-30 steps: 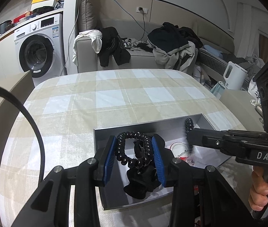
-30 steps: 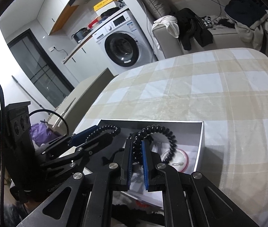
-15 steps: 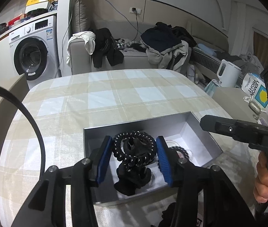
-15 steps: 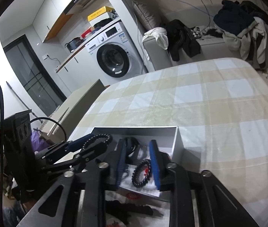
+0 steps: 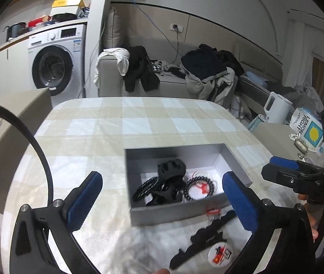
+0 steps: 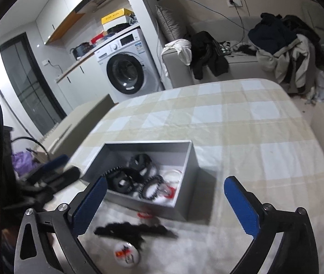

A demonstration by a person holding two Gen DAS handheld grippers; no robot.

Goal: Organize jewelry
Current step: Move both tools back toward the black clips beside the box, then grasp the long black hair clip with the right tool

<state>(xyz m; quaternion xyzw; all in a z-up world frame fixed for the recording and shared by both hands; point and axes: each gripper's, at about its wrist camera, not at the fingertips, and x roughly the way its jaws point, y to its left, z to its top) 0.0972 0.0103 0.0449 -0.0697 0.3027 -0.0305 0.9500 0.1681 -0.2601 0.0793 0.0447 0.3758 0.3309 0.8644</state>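
Observation:
A grey open box (image 5: 184, 212) (image 6: 184, 205) sits on the checked tablecloth. Inside lie two black coiled bracelets (image 5: 198, 188) (image 6: 150, 188), a black hair claw (image 5: 171, 171) (image 6: 125, 181) and a clear ring with red bits (image 6: 170, 188). In front of the box lie a long black hair clip (image 5: 207, 235) (image 6: 134, 230), a round white and red badge (image 5: 220, 254) (image 6: 126, 255) and a small red piece (image 5: 213, 212) (image 6: 144, 215). My left gripper (image 5: 162, 203) is open and empty, above the box's near side. My right gripper (image 6: 166, 203) is open and empty, behind the box.
The table (image 5: 139, 125) stretches away beyond the box. A sofa with piled clothes (image 5: 203, 73) and a washing machine (image 5: 54, 66) stand behind it. A white kettle (image 5: 276, 110) and a lemon-print carton (image 5: 308, 132) stand at the right.
Both grippers let go of their black coiled bracelets, which now lie in the box. Both jaws have opened wide and both grippers have drawn back from the box.

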